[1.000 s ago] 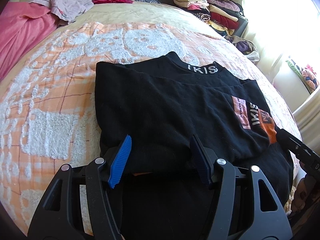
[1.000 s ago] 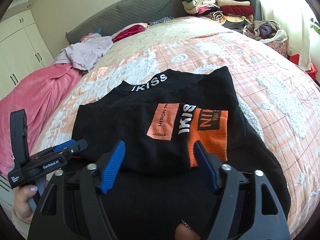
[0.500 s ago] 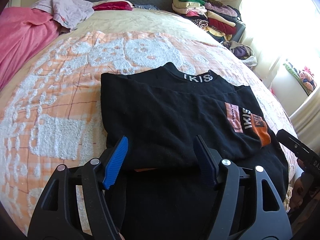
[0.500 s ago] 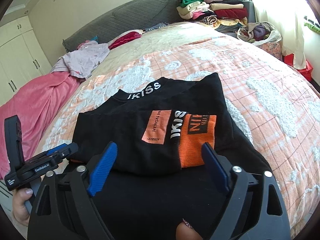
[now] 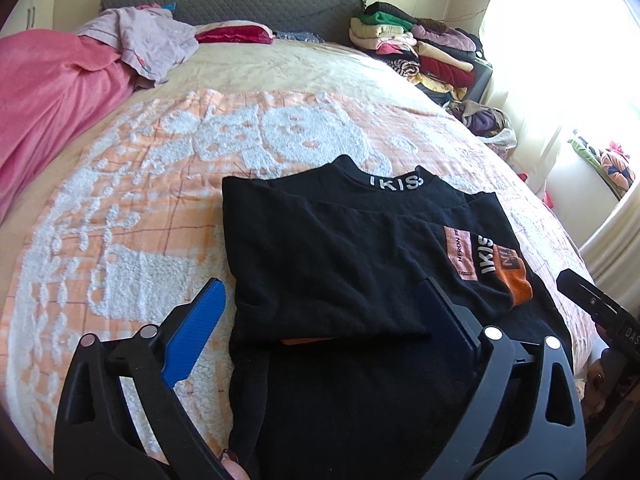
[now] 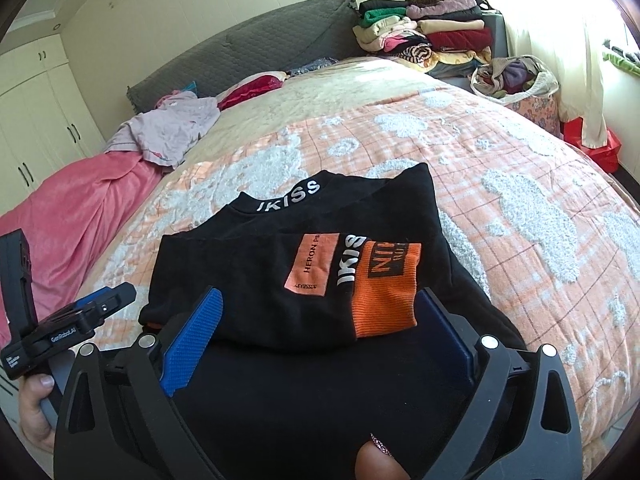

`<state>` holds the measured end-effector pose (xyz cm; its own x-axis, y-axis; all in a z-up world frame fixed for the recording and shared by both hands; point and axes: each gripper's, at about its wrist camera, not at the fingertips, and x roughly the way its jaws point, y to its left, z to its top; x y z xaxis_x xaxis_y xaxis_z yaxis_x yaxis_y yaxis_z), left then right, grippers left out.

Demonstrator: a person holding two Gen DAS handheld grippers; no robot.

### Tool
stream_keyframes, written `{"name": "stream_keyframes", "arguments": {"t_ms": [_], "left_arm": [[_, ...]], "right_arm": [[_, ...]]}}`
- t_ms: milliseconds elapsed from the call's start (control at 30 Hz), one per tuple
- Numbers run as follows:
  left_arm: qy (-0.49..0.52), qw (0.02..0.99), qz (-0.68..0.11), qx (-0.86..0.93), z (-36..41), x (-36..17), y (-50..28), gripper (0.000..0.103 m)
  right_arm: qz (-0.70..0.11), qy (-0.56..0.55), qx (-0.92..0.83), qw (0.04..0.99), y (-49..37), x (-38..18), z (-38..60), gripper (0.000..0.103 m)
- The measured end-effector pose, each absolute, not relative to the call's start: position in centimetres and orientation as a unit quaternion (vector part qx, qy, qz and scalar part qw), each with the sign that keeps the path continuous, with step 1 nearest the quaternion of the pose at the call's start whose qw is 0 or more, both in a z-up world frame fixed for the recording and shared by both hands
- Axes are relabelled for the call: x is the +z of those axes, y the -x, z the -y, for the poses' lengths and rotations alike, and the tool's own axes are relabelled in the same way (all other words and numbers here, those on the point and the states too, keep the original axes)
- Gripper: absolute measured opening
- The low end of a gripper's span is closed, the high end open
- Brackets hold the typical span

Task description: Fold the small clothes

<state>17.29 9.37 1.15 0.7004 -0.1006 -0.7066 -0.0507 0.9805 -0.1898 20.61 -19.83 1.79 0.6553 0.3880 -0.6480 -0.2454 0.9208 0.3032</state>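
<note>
A black sweater (image 5: 340,264) with a white "IKISS" collar and an orange cuff lies partly folded on the orange and white bedspread (image 5: 120,240); its sleeves are folded across the body. It also shows in the right wrist view (image 6: 280,280). My left gripper (image 5: 324,320) is open and empty, just above the fold's near edge. My right gripper (image 6: 320,320) is open and empty, over the sweater's lower part near the orange cuff (image 6: 384,292). The left gripper also shows in the right wrist view (image 6: 104,304).
A pink blanket (image 5: 52,92) and a lilac garment (image 5: 148,40) lie at the far left. A stack of folded clothes (image 5: 416,52) stands at the bed's far right, with a bag of clothes (image 6: 516,76) beside it. A grey headboard (image 5: 240,0) is behind.
Both grippers have pulled back and risen from the sweater, and their jaws have opened wider. The sweater lies as it was.
</note>
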Motion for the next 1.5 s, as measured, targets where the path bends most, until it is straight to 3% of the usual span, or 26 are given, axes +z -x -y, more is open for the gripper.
{"name": "stream_keyframes", "arguments": {"t_ms": [833,1500], "left_arm": [[0.073,0.929,-0.363,0.009,-10.0,3.3,-13.2,0.093],[0.026,0.931,-0.363,0.015,-7.7,2.0,-7.5,0.093]], "right_arm": [[-0.359,-0.086,0.175,0.913,-17.3,3.6,21.4,0.098],[-0.362,-0.071,0.151,0.917,-13.5,3.9,25.0,0.098]]}}
